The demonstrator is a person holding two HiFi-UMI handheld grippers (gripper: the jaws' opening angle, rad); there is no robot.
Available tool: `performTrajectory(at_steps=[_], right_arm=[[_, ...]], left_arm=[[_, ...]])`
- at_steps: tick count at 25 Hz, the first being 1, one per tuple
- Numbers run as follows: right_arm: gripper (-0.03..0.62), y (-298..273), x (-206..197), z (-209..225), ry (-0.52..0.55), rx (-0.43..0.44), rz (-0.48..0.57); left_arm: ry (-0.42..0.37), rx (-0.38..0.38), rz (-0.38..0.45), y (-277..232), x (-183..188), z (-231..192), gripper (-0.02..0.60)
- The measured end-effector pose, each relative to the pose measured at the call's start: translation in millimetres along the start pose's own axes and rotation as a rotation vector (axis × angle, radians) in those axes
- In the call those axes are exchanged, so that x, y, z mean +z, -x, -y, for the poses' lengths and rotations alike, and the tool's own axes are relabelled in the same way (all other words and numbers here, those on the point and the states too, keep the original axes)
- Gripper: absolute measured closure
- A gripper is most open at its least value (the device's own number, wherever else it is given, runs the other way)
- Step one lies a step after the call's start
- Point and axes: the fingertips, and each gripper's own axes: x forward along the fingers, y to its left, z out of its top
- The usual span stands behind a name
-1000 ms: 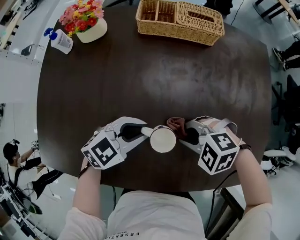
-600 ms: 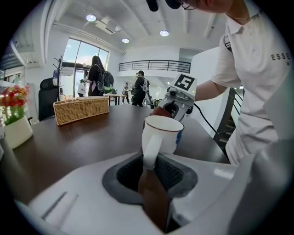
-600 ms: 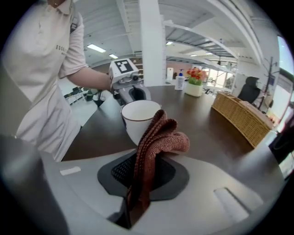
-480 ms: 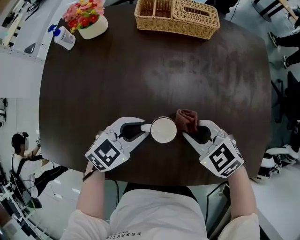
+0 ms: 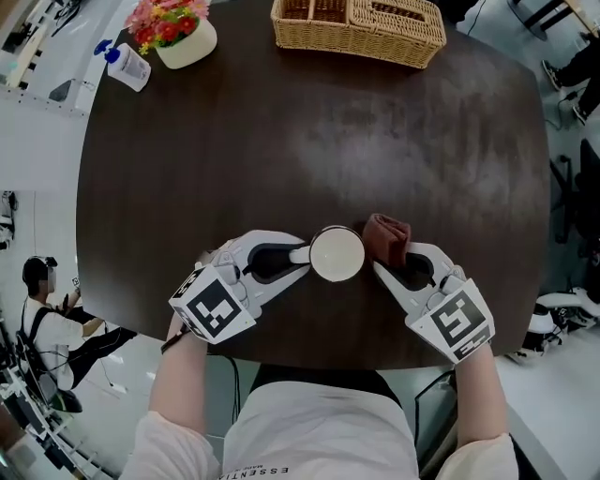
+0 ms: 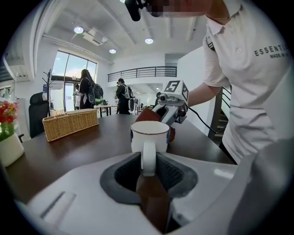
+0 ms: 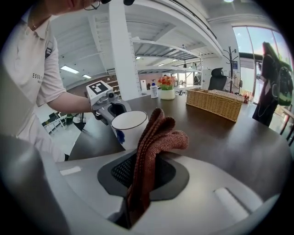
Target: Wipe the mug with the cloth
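Observation:
A white mug (image 5: 337,253) with a dark rim stands upright near the front of the dark round table (image 5: 281,141). My left gripper (image 5: 298,254) is shut on the mug's handle (image 6: 148,157). My right gripper (image 5: 386,265) is shut on a folded reddish-brown cloth (image 5: 385,238), which sits just right of the mug and close against its side. In the right gripper view the cloth (image 7: 154,137) rises between the jaws with the mug (image 7: 130,128) just behind it. The left gripper view shows the mug (image 6: 150,136) with the cloth (image 6: 143,114) behind it.
A wicker basket (image 5: 357,26) sits at the table's far edge. A white pot of flowers (image 5: 174,32) and a spray bottle (image 5: 126,67) stand at the far left. A seated person (image 5: 47,323) is on the floor at the left. The table's front edge lies under my grippers.
The right gripper has drawn the cloth from behind the mug out to its right side. The left gripper and mug have shifted slightly to the right.

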Motion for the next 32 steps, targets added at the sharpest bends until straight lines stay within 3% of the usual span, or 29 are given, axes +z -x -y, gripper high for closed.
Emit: performTrajectory(at_steps=[5, 13, 17, 24, 32], right_arm=[[0.517, -3, 6, 0, -0.058, -0.011, 0.034], [0.517, 1, 8, 5, -0.059, -0.030, 0.025], [0.517, 10, 8, 13, -0.064, -0.062, 0.024], [0.517, 21, 24, 20, -0.124, -0.104, 0.096], [0.516, 22, 57, -4, -0.088, -0.014, 0.253]], left_arm=[[-0.010, -0.010, 0.018, -2, 3, 0, 0.502], [-0.003, -0.008, 0.086, 2, 16, 9, 0.511], [-0.016, -0.001, 0.183, 11, 51, 5, 0.511], [-0.057, -0.013, 0.251, 27, 121, 3, 0.511], [-0.091, -0.038, 0.261, 29, 147, 2, 0.511]])
